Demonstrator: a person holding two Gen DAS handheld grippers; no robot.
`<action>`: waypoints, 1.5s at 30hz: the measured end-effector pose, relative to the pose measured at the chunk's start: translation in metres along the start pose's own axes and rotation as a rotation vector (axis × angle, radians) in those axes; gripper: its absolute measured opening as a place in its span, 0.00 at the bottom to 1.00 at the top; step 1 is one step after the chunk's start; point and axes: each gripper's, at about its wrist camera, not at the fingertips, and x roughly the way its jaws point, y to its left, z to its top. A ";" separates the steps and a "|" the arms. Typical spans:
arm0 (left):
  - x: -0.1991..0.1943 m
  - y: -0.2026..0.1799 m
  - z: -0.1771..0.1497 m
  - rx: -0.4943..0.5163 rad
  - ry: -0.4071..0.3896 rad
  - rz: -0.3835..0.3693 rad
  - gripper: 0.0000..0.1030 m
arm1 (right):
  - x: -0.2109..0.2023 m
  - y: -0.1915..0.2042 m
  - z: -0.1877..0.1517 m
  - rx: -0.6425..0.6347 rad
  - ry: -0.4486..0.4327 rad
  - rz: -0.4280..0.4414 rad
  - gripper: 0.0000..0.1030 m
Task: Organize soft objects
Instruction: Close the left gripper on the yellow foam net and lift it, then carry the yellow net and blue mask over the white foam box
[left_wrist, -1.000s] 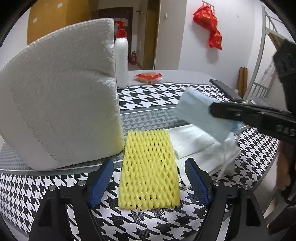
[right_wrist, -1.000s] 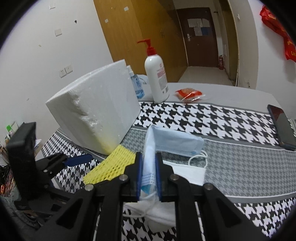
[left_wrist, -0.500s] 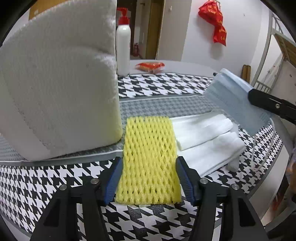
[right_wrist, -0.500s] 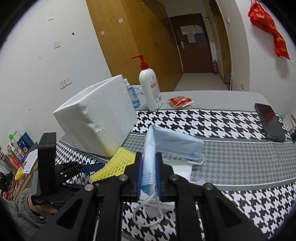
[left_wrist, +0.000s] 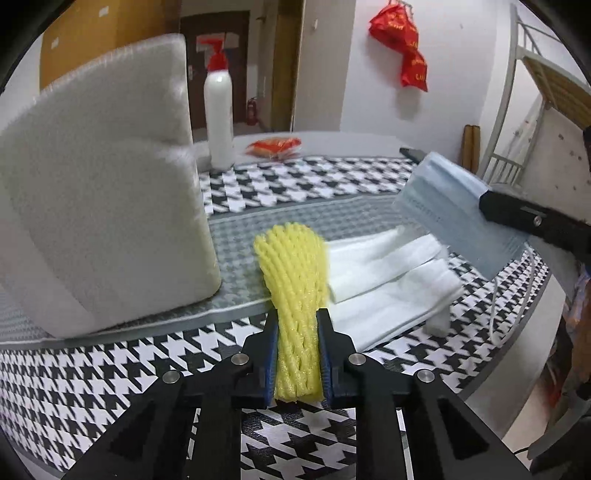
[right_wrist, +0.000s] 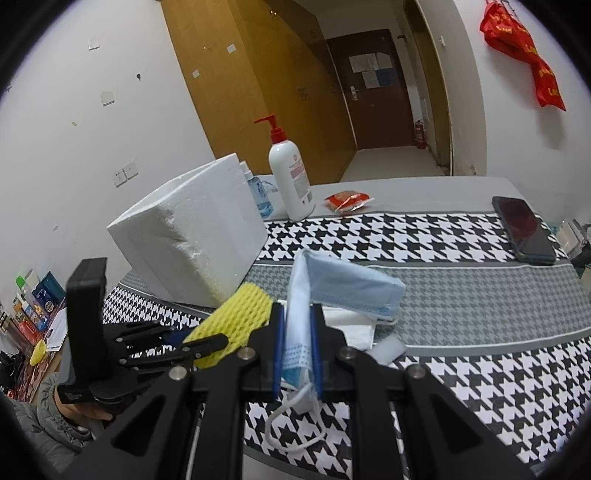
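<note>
The yellow foam net (left_wrist: 293, 291) lay on the houndstooth cloth (left_wrist: 92, 373) beside the foam block (left_wrist: 103, 206); my left gripper (left_wrist: 297, 354) had it pinched. My right gripper (right_wrist: 298, 354) clamped the blue mask (right_wrist: 343, 288) above the white pads (left_wrist: 388, 273).

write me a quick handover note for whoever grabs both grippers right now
Left gripper: shut on the yellow foam net, squeezing its near end; the far end fans out over the houndstooth cloth.
Right gripper: shut on the blue face mask, held above the table with an ear loop dangling.
White foam sheets lie on the cloth just right of the net; the big styrofoam block stands to its left.
Done: both soft items gripped. Left: set each down where it belongs, then deal with the white sheets.
</note>
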 end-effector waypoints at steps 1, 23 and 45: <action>-0.003 -0.001 0.001 0.004 -0.007 -0.002 0.20 | -0.002 0.000 0.000 0.001 -0.005 0.001 0.16; -0.077 -0.011 0.017 0.084 -0.200 0.002 0.20 | -0.038 0.040 -0.001 -0.060 -0.102 0.005 0.16; -0.142 0.027 0.008 0.077 -0.360 0.067 0.20 | -0.035 0.105 0.009 -0.171 -0.159 0.059 0.16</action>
